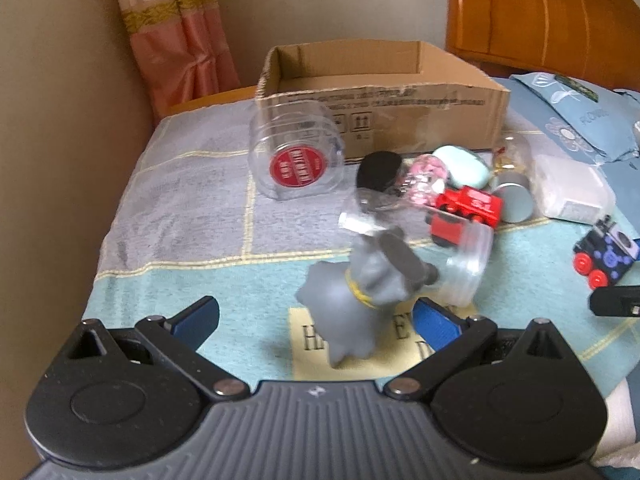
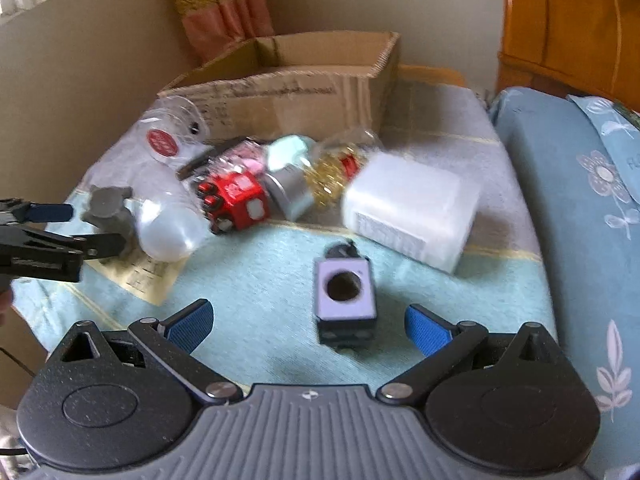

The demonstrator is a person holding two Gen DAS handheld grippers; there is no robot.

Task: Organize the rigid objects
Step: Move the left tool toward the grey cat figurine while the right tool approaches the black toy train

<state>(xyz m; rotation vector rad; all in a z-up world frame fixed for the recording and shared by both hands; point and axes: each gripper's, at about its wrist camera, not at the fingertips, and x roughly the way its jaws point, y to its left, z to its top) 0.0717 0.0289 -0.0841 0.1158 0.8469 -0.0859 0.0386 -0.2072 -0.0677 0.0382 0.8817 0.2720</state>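
A grey toy animal (image 1: pixel 360 292) stands on the blanket between the open fingers of my left gripper (image 1: pixel 316 320); it also shows in the right wrist view (image 2: pixel 110 204). A black-and-lilac toy train (image 2: pixel 345 300) sits between the open fingers of my right gripper (image 2: pixel 306 324); in the left wrist view it lies at the right (image 1: pixel 606 250). An open cardboard box (image 1: pixel 384 92) stands at the back. In front of it lie a clear jar with a red label (image 1: pixel 294 160), a red toy train (image 1: pixel 468 204), a clear lidded cup (image 1: pixel 466 264) and a white plastic box (image 2: pixel 412 208).
A mint case (image 1: pixel 464 166), a silver tin (image 1: pixel 514 196), a black object (image 1: pixel 378 168) and a clear jar of gold bits (image 2: pixel 334 172) crowd the box front. A blue pillow (image 2: pixel 568 184) lies right, a wooden headboard (image 1: pixel 532 8) behind, a curtain (image 1: pixel 180 36) back left.
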